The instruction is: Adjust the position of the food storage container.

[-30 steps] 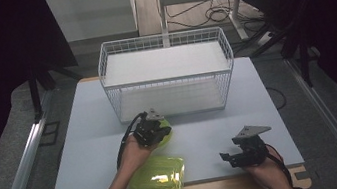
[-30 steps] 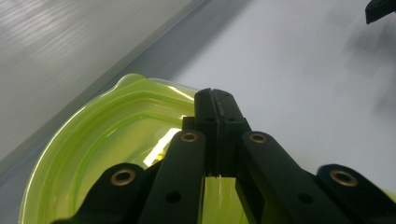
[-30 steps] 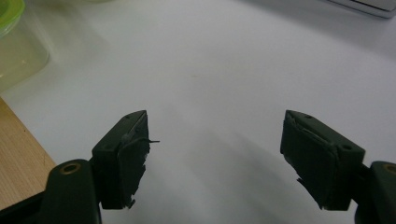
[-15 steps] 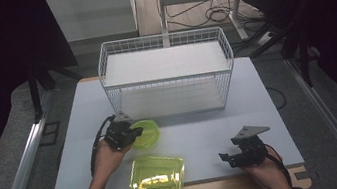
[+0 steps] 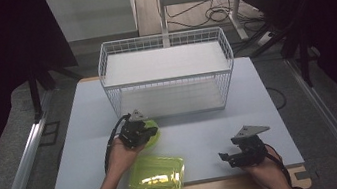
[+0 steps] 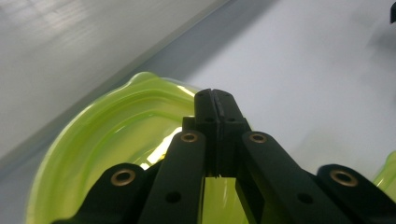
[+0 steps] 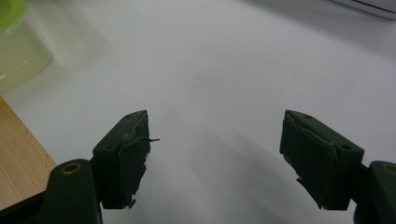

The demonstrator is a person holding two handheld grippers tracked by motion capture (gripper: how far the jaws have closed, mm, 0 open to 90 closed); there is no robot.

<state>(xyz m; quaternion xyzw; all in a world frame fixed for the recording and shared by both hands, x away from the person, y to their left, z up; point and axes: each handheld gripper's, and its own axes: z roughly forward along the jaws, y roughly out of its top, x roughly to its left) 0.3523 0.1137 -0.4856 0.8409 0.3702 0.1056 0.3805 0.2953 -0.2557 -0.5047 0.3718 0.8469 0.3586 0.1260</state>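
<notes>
On the desk [image 5: 203,135], a wire basket [image 5: 166,77] stood at the far side. Just before its left corner lay a round lid [image 5: 151,132] under the left gripper [image 5: 136,132]. Nearer the front edge sat a container [image 5: 157,174], with the right gripper [image 5: 246,153] well apart to its right.

Lime-green bowl [image 6: 116,135] — black tongs [image 6: 213,100] — white basket [image 5: 166,77].

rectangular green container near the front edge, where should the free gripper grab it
Judging by its pose, take the container by its raised rim on the right side, nearest the open right gripper: one jaw inside, one outside. The walls look thin and upright, and the body seems too wide to span.
</notes>
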